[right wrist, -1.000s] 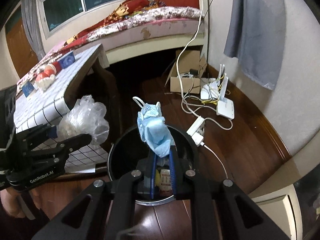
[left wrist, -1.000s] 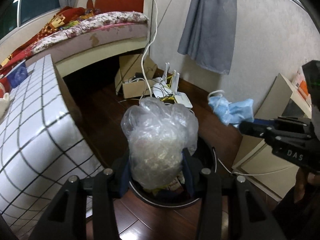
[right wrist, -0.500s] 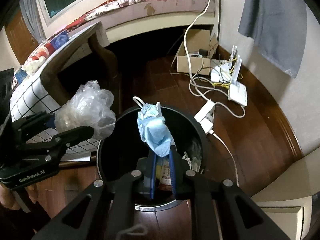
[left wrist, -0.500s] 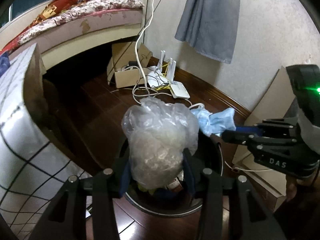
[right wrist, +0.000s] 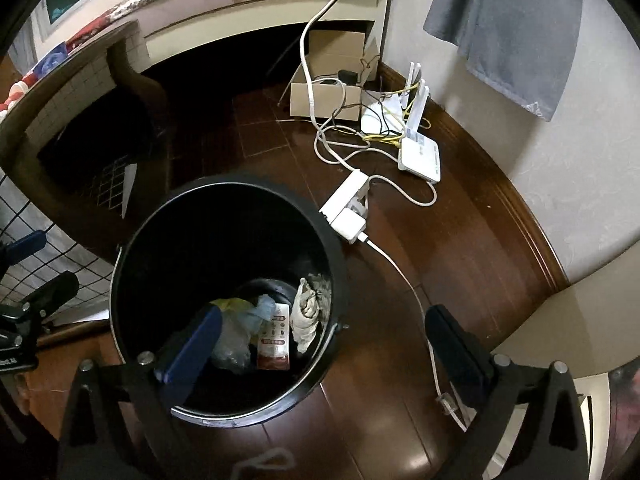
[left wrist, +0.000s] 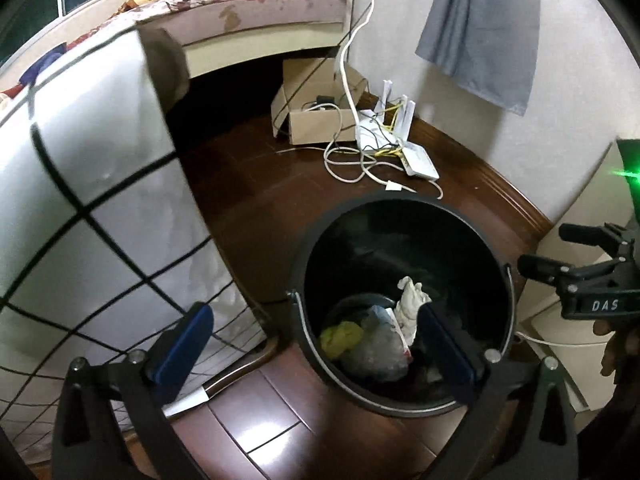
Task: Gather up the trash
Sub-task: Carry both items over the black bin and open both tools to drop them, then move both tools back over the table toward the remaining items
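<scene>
A black bin (left wrist: pixel 400 206) stands on the dark wood floor below both grippers. In it lie a clear plastic bag (left wrist: pixel 378 350), a white crumpled cloth (left wrist: pixel 408 304) and a yellow-green scrap (left wrist: pixel 342 334). My left gripper (left wrist: pixel 314 344) hangs over the bin's left rim, jaws opening wide with nothing between the pads. The right wrist view shows the bin (right wrist: pixel 224 184) with the plastic bag (right wrist: pixel 232 344), a blue mask (right wrist: pixel 262 310) and a red-white packet (right wrist: pixel 274 340). My right gripper (right wrist: pixel 324 346) straddles the bin's right rim, jaws opening and empty.
A table with a grid-pattern cloth (left wrist: pixel 100 200) stands close on the left. A power strip (right wrist: pixel 348 208), cables and routers (right wrist: pixel 416 152) and a cardboard box (right wrist: pixel 332 96) lie on the floor behind the bin. A pale cabinet (left wrist: pixel 560 340) stands on the right.
Both grippers sank toward the bin and opened. The plastic bag left the left gripper and the blue mask left the right one; both now lie in the bin.
</scene>
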{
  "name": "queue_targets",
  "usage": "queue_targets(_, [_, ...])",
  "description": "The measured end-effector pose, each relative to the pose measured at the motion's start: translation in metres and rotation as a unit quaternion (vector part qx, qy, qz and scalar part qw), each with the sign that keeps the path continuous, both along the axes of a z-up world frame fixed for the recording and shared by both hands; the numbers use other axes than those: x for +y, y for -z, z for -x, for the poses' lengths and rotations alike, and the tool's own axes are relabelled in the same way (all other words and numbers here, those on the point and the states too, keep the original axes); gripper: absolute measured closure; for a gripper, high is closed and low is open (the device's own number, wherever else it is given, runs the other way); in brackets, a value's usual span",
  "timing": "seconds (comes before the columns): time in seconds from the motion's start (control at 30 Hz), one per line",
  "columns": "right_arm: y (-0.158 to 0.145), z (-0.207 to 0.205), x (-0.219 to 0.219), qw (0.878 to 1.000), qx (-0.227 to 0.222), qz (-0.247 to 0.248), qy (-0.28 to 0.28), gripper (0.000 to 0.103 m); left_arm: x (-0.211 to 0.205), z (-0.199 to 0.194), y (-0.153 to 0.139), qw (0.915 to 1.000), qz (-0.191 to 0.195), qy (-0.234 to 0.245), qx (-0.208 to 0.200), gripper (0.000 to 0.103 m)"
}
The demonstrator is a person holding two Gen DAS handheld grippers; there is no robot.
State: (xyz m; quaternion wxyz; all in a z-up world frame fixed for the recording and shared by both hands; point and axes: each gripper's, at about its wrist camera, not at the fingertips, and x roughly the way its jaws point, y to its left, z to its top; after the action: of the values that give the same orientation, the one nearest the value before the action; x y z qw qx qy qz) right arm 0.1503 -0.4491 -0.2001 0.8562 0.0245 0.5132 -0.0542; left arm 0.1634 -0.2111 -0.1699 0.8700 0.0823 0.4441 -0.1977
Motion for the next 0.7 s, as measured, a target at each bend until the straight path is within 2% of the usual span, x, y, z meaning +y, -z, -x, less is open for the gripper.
queue_targets(0.7, [-0.031,0.018,0.030,0.999,-0.031,-0.005,-0.006,0.001,0.026,0.018,-0.035,0.9990,0.004,-0.020,-0.041,0.001])
